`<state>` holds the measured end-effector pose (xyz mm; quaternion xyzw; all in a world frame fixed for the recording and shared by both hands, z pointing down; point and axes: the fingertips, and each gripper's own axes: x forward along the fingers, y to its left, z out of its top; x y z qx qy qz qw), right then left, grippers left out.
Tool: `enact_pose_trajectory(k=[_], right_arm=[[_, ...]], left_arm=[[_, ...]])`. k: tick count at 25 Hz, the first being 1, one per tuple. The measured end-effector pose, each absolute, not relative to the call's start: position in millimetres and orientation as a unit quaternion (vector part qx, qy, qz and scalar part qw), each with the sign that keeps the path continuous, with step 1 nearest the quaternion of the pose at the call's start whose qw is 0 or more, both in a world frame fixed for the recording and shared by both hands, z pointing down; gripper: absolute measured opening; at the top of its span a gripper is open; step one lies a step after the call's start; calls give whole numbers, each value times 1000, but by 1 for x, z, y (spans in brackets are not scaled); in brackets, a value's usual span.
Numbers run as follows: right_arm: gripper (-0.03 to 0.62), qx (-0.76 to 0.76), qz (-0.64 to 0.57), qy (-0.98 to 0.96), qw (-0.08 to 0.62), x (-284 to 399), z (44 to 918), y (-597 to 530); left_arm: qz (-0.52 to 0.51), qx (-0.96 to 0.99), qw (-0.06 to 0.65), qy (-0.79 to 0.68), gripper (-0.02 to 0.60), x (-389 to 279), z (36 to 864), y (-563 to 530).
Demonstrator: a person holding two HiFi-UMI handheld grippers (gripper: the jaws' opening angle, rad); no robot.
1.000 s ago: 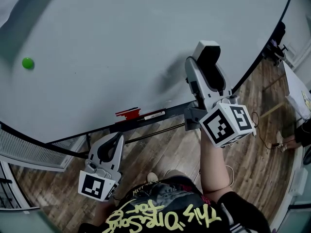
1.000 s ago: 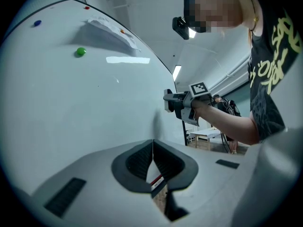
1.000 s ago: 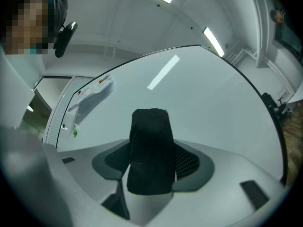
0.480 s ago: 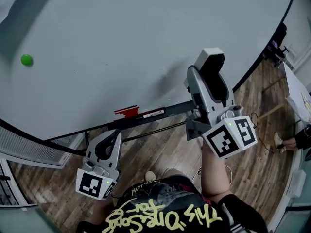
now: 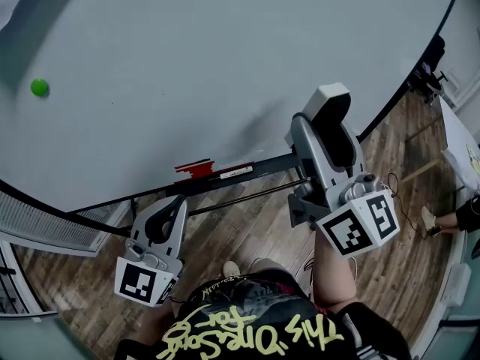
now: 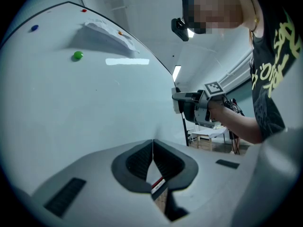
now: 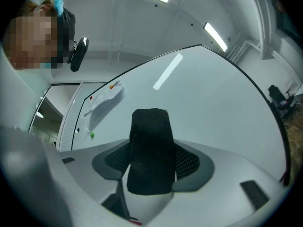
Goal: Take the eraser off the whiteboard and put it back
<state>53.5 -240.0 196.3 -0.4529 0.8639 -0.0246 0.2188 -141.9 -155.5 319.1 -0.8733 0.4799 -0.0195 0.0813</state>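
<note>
In the head view, the right gripper (image 5: 328, 130) is holding the eraser (image 5: 332, 96) up in front of the lower right part of the whiteboard (image 5: 187, 58), with its white back facing up and its dark felt side between the fingers. Whether the eraser is touching the board cannot be told here. The left gripper (image 5: 174, 214) is hanging lower, near the person's body and above the wooden floor (image 5: 247, 231), just below the tray (image 5: 259, 165), where a red marker (image 5: 196, 168) is lying. A green magnet (image 5: 40, 88) is sitting far off on the left of the board. In the left gripper view, the two fingers are pressing together with nothing between them, and the board is stretching away ahead, with a sheet of paper (image 6: 110, 31) pinned near the top. The other gripper is showing at the board's right edge on the person's arm (image 6: 239, 122). In the right gripper view, the black felt of the eraser is standing upright, clamped between the two pads (image 7: 191, 162), which are closing on its sides, and the board is filling the background beyond it.
</note>
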Motion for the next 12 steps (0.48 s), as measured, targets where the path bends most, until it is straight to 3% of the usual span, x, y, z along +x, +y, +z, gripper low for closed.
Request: enact_pose_trajectory(k=[8, 12], right_arm=[[258, -450, -28, 867, 212, 56, 205, -229], [258, -445, -30, 870, 209, 57, 208, -222]], left_arm=[[-19, -873, 61, 484, 11, -140, 320, -157], [-25, -874, 84, 477, 11, -138, 317, -158]])
